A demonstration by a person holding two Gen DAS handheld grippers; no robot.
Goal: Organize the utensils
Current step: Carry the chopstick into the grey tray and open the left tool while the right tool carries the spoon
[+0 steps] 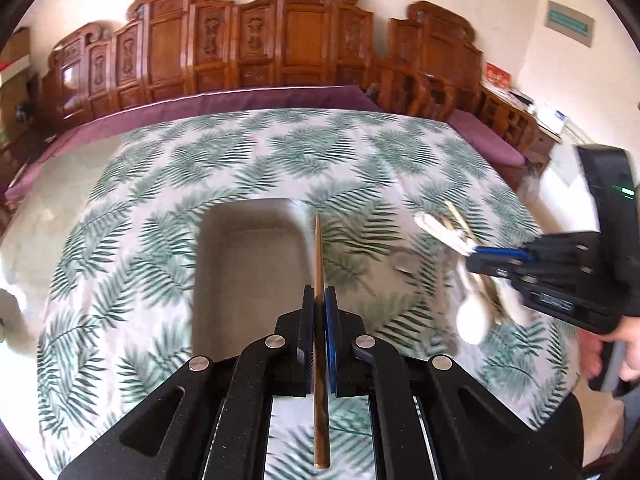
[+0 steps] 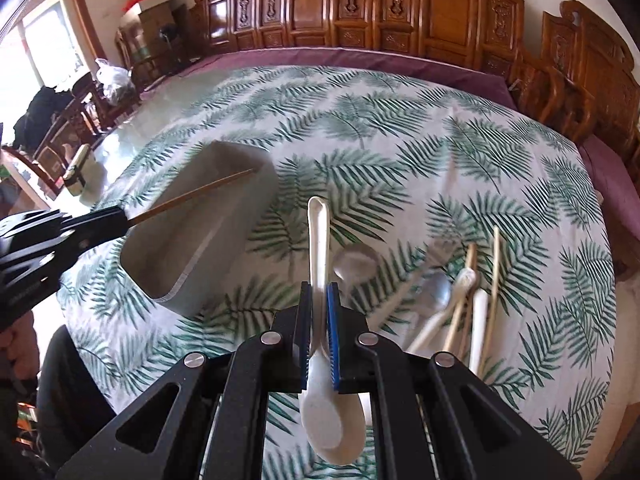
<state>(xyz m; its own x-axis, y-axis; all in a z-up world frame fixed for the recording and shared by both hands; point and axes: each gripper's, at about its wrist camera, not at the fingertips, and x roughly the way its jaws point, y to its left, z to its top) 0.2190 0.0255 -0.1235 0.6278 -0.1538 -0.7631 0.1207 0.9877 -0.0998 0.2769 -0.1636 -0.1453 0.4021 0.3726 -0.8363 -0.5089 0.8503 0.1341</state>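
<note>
The left gripper [image 1: 319, 300] has its blue-padded jaws pressed together on a thin brown wooden chopstick [image 1: 319, 256], which runs straight through the grip, its tip reaching out beside the right rim of the grey rectangular plastic bin [image 1: 248, 224]. The right gripper [image 2: 319, 300] is likewise clamped tight, on the handle of a white ceramic soup spoon [image 2: 319, 236] — the bowl hangs below the pads toward the camera and the handle points away over the cloth. Both are held clear above the round table covered in a white cloth with green fern leaves [image 2: 400, 128]. The bin sits on the cloth towards the table's near-left side in the right wrist view, open side up; what lies inside it cannot be told. Towards the near-right edge lies a loose heap of remaining utensils [image 2: 460, 300] — pale wooden chopsticks, white spoons and clear plastic spoons overlapping one another, blurred. A clear spoon bowl [image 2: 356, 262] lies just beside the held spoon in the picture. Beyond the far edge of the table a purple cushion [image 2: 360, 58] lines a carved brown wooden bench [image 2: 380, 4] against the wall.
</note>
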